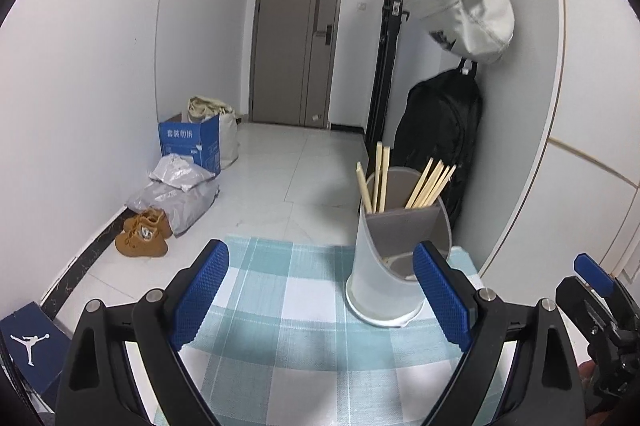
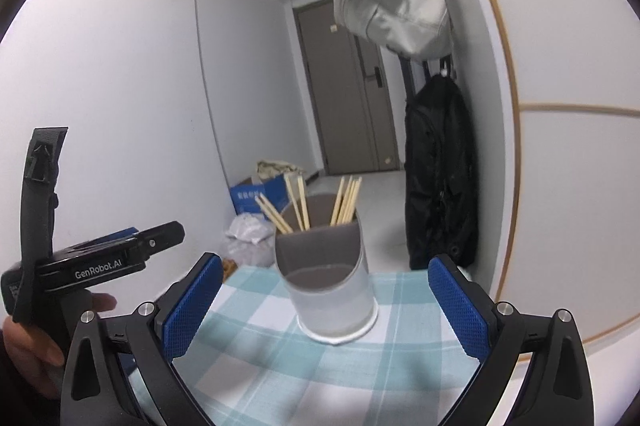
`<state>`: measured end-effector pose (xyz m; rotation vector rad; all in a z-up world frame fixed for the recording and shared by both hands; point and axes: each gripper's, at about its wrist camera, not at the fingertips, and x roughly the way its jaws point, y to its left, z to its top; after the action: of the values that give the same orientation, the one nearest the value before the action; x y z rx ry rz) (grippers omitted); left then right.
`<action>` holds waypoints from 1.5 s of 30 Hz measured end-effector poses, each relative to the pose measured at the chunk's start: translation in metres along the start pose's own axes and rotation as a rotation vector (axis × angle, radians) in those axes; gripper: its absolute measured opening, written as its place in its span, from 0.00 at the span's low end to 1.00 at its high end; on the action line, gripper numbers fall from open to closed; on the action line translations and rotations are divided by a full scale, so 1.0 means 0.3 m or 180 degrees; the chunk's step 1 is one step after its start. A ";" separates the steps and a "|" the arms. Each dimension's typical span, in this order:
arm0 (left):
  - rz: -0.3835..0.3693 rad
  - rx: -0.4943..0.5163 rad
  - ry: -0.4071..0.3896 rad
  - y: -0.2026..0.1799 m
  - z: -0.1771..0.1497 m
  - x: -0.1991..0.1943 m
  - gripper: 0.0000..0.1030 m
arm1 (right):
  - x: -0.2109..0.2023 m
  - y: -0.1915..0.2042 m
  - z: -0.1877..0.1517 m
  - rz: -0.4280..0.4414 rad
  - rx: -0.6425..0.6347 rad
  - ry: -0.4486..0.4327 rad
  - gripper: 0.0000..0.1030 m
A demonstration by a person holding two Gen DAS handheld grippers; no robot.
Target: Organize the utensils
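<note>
A white and grey utensil holder [image 1: 394,258] stands upright on the blue checked tablecloth [image 1: 280,290]. Several wooden chopsticks [image 1: 428,183] stand in its rear compartment, in two bunches. Its lower front compartment looks empty. My left gripper [image 1: 320,294] is open and empty, with the holder just ahead of its right finger. My right gripper [image 2: 326,310] is open and empty, with the holder [image 2: 328,266] centred ahead between its fingers. The chopsticks [image 2: 348,199] show there too. The left gripper body [image 2: 100,258] shows at the left of the right wrist view.
The table's far edge [image 1: 288,240] drops to a tiled floor. A white wall [image 1: 520,145] stands close on the right, with a black bag [image 1: 440,137] and a white bag [image 1: 464,1] hanging. A blue box [image 1: 192,141], grey parcels and brown shoes [image 1: 144,232] lie on the floor at the left.
</note>
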<state>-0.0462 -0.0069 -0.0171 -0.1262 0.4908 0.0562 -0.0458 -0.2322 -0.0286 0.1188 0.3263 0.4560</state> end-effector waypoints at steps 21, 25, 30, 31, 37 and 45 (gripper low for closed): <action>0.0023 0.0002 0.0097 -0.001 0.001 0.021 0.88 | 0.064 0.015 -0.033 0.0075 -0.0046 0.0106 1.00; 0.0041 0.0011 0.0086 -0.001 -0.005 0.014 0.88 | 0.055 0.011 -0.030 0.0056 -0.0020 0.0097 1.00; 0.0063 0.0003 0.0098 0.002 -0.007 0.013 0.88 | 0.047 0.012 -0.029 0.0037 -0.0020 0.0088 1.00; 0.0066 0.0001 0.0108 0.003 -0.007 0.014 0.88 | 0.046 0.013 -0.029 0.0032 -0.0020 0.0089 1.00; 0.0072 -0.0014 0.0132 0.004 -0.008 0.020 0.88 | 0.039 0.014 -0.030 0.0017 -0.0037 0.0078 1.00; 0.0079 -0.0037 0.0152 0.007 -0.008 0.025 0.88 | 0.041 0.010 -0.030 0.0007 -0.0027 0.0082 1.00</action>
<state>-0.0410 -0.0049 -0.0231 -0.1331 0.5398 0.0804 -0.0397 -0.2236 -0.0401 0.1051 0.3495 0.4613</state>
